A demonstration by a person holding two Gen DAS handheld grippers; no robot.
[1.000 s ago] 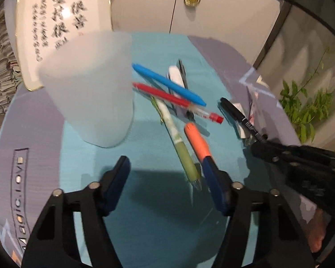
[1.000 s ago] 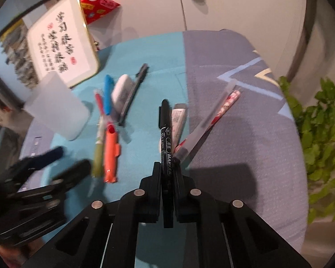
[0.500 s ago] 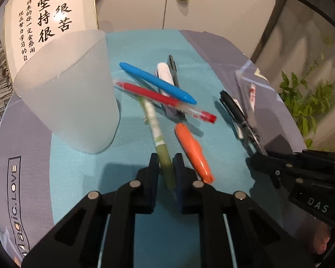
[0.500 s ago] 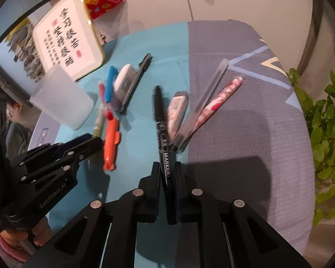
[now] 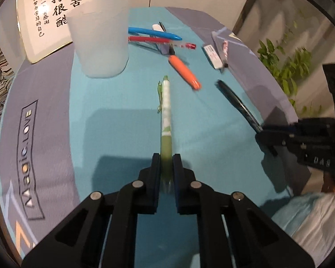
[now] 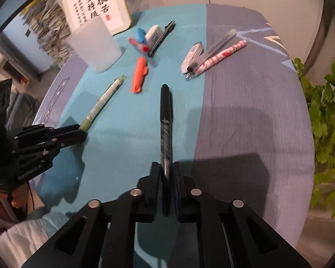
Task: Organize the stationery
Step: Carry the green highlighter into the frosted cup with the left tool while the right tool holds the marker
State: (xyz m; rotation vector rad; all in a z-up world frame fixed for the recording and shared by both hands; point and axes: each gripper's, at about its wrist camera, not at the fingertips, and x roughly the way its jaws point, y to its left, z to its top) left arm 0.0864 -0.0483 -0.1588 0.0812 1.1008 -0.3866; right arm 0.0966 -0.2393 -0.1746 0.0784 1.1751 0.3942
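My left gripper (image 5: 166,158) is shut on the tip end of a green and white pen (image 5: 166,111), which points away toward the frosted plastic cup (image 5: 100,38). My right gripper (image 6: 166,166) has a black marker (image 6: 166,120) between its pads; the jaws are opening, but the pads still touch the marker. From the right wrist view, the left gripper (image 6: 82,131) and green pen (image 6: 102,102) are at the left, and the cup (image 6: 96,47) stands beyond. In the left wrist view, the right gripper (image 5: 260,131) carries the marker (image 5: 236,102) at the right.
An orange pen (image 6: 139,78) lies alone on the teal cloth. Blue (image 5: 151,32) and red (image 5: 158,40) pens, a white eraser (image 6: 153,34) and a black pen are piled behind it. A pink patterned pen (image 6: 221,55) and a clear one (image 6: 218,43) lie right. A framed calligraphy (image 6: 98,4) stands at the back and a plant (image 6: 323,116) beside the table.
The left gripper shut on the green pen and drew it out of the pile toward the near side. The right gripper pulled back with the black marker.
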